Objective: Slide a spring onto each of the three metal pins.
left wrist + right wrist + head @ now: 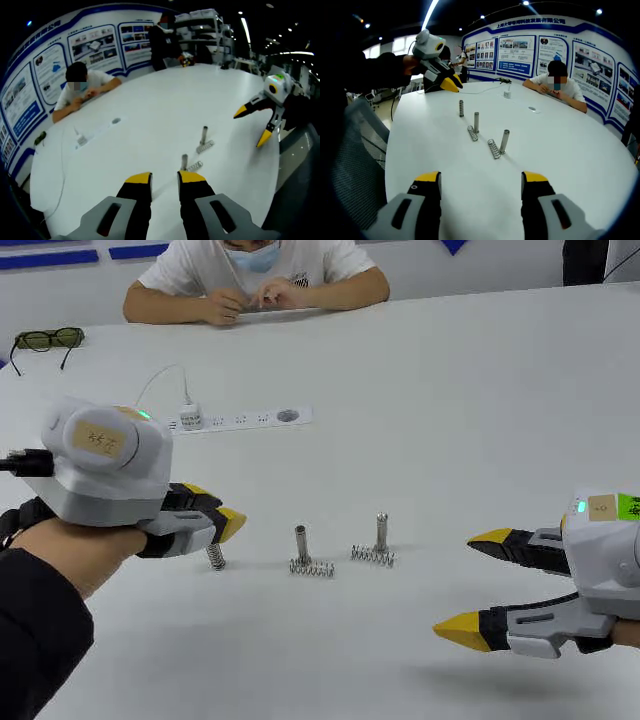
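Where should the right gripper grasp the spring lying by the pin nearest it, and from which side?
Probably across the coils near one end, leaving the other end free. Come from above on the near side: the spring lies flat on the table, just in front of the upright pin.

Office showroom, blue wall display boards (515,50), big white table (450,420)

The middle silver metal pin (301,543) and right pin (381,531) stand upright, one coiled steel spring (312,567) and another spring (372,556) lying at their bases; a third spring (215,558) stands upright left of them.
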Action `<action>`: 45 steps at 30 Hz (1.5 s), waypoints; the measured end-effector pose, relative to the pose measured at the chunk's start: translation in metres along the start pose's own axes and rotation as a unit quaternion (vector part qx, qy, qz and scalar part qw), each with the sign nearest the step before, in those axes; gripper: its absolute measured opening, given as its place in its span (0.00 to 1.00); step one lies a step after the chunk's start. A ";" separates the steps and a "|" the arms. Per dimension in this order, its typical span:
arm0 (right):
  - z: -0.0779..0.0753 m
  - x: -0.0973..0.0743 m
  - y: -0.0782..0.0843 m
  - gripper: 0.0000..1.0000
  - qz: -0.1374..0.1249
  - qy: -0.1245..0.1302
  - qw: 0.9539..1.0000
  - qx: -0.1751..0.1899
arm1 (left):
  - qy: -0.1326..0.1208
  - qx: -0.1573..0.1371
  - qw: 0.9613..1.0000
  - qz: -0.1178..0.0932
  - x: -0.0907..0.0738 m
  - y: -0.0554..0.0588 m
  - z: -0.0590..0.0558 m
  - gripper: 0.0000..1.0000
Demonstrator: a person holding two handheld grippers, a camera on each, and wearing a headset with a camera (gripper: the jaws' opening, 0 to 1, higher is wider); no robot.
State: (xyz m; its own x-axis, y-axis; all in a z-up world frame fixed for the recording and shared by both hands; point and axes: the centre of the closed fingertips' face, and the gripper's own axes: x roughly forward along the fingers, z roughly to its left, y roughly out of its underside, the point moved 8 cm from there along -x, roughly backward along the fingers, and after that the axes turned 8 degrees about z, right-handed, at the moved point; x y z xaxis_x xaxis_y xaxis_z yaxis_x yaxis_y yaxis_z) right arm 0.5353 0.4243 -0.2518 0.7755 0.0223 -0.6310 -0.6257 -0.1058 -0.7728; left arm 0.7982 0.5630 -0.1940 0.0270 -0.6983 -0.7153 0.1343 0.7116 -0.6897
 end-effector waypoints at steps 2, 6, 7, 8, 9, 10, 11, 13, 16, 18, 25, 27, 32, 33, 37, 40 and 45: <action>0.000 0.000 0.000 0.66 -0.001 0.000 1.000 0.000 | 0.006 0.003 1.000 0.002 0.001 0.000 -0.004 0.21; 0.000 0.000 0.000 0.66 -0.001 0.000 1.000 0.000 | 0.019 0.004 1.000 0.005 0.006 0.000 -0.013 0.20; 0.000 0.000 0.000 0.66 -0.002 0.000 1.000 0.000 | 0.023 0.005 1.000 0.006 0.007 0.001 -0.015 0.20; 0.000 0.000 -0.001 0.66 -0.002 0.000 1.000 0.000 | 0.027 0.008 1.000 0.009 0.008 0.001 -0.018 0.19; 0.000 0.000 -0.001 0.66 -0.002 0.000 1.000 0.000 | 0.028 0.010 0.999 0.010 0.009 0.002 -0.020 0.19; 0.000 0.000 -0.001 0.66 -0.002 0.000 1.000 0.000 | 0.030 0.011 0.999 0.012 0.011 0.003 -0.022 0.19; 0.000 0.000 -0.001 0.66 -0.002 0.000 1.000 0.000 | 0.035 0.013 0.999 0.014 0.012 0.003 -0.025 0.19; 0.000 0.000 0.000 0.66 -0.001 0.000 1.000 0.001 | 0.042 0.019 0.999 0.018 0.015 0.004 -0.031 0.18; 0.000 0.000 -0.001 0.66 -0.002 0.000 1.000 0.000 | 0.049 0.026 0.998 0.022 0.018 0.004 -0.037 0.17; 0.000 0.000 -0.001 0.66 -0.002 0.000 1.000 0.000 | 0.055 0.032 0.998 0.024 0.021 0.003 -0.041 0.17; 0.000 -0.001 -0.001 0.66 -0.003 0.000 1.000 0.001 | 0.072 0.057 0.995 0.034 0.034 0.000 -0.055 0.17; -0.001 -0.001 0.000 0.66 -0.003 0.000 1.000 0.001 | 0.076 0.063 0.994 0.037 0.037 -0.001 -0.060 0.17; -0.001 -0.001 -0.001 0.66 -0.003 0.000 1.000 0.001 | 0.081 0.079 0.993 0.043 0.044 -0.005 -0.065 0.17; 0.000 -0.001 -0.001 0.66 -0.003 0.000 1.000 0.001 | 0.082 0.085 0.992 0.044 0.045 -0.006 -0.067 0.17; -0.001 -0.001 -0.001 0.66 -0.003 0.000 1.000 0.002 | 0.082 0.107 0.990 0.051 0.052 -0.009 -0.071 0.17; -0.001 -0.002 -0.001 0.66 -0.005 0.001 1.000 0.003 | 0.087 0.119 0.988 0.055 0.057 -0.010 -0.074 0.18; -0.001 -0.002 -0.001 0.66 -0.005 0.001 1.000 0.005 | 0.092 0.132 0.985 0.061 0.065 -0.012 -0.075 0.20</action>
State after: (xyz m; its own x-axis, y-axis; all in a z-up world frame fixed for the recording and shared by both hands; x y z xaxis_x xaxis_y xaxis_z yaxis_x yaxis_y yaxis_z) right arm 0.5343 0.4230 -0.2501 0.7818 0.0212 -0.6232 -0.6189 -0.0966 -0.7795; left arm 0.7242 0.5147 -0.2409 -0.1184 -0.5656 -0.8162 0.3951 0.7272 -0.5612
